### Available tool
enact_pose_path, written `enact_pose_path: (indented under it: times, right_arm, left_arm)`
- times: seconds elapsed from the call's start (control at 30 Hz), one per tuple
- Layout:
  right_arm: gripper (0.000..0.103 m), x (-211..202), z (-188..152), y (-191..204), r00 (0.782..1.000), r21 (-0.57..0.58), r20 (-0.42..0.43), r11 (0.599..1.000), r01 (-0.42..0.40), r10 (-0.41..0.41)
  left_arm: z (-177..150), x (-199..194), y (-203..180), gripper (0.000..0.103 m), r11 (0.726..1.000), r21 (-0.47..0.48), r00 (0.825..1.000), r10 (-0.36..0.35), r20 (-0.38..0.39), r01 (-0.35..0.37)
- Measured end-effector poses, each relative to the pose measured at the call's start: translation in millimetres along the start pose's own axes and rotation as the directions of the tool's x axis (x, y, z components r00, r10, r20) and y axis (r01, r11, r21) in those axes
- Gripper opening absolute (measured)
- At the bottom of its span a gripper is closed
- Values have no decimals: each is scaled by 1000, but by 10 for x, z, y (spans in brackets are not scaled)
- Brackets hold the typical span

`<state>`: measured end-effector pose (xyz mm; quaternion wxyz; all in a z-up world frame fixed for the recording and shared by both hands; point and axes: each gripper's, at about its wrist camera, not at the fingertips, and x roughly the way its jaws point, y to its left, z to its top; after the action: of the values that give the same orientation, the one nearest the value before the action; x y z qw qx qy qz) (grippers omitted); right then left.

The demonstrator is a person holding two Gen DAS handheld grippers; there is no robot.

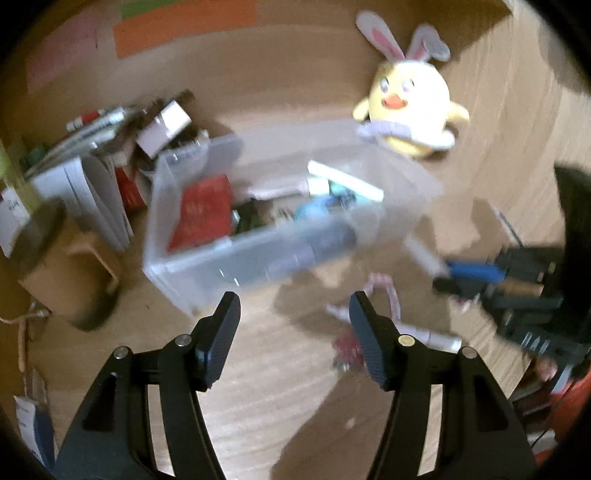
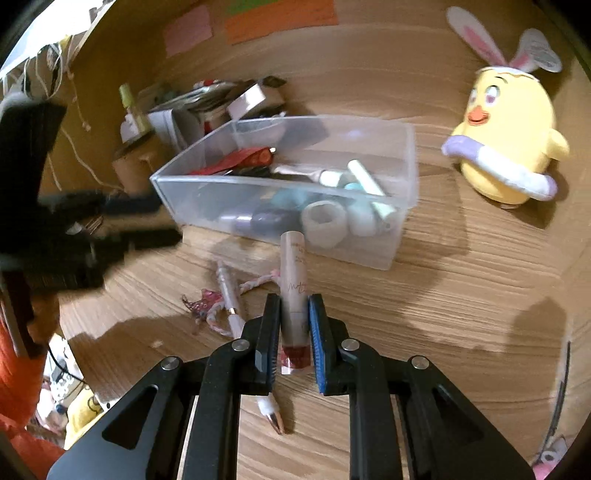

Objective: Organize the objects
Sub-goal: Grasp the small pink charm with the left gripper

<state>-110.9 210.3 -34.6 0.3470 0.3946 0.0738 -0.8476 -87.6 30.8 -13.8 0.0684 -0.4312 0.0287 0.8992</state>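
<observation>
A clear plastic bin point(image 2: 400, 206) holding several small items sits on the wooden table; it also shows in the left wrist view point(image 1: 221, 266). My right gripper point(image 2: 293, 302) is shut on a pale cosmetic tube point(image 2: 293, 273) with a dark red end, held just in front of the bin's near wall. My left gripper point(image 1: 293, 306) is open and empty, hovering in front of the bin. On the table near the bin lie a white pen point(image 2: 231, 299), a pink-and-white braided cord point(image 2: 255, 284) and a red glittery charm point(image 2: 201, 301).
A yellow plush chick with bunny ears point(image 2: 506, 147) stands right of the bin, also in the left wrist view point(image 1: 413, 107). Boxes, papers and a cardboard roll point(image 1: 62, 266) crowd the left. Pink and orange sticky notes point(image 2: 280, 18) are on the back wall.
</observation>
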Motion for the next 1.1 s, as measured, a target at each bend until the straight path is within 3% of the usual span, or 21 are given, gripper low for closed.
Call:
enact_pose_path:
  times: [0.37,0.43,0.5,0.67,0.9,1.1]
  right_arm:
    - [14,-123,12,-112,999,35,31,999,16,-18]
    - [14,-138,13,-105,999,34,36,999,13,-14]
    - [14,-142,14,-94,999,32,39,999,12,-13]
    - [14,-138,22,-92,999,41,47,999,-6,4]
    - [14,-141,90,-64,998,41,67,999,-14,11]
    - [14,-165,202,-59,995,46,100,999,-27,22]
  left_arm:
    - [-348,349,-229,61,998,35,992,-50,-115,54]
    - [-356,351,-263,58,998,51,995,-28,-99,34]
    - [-342,350,-284,43,997,58,995,-35,-88,40]
    - [-295,373,-302,21,997,63,997,-36,-69,40]
    - [-281,332,-171,20,1000,14,999,-23,-47,24]
    - [-183,77,18,20,999,-47,1000,-5,31,6]
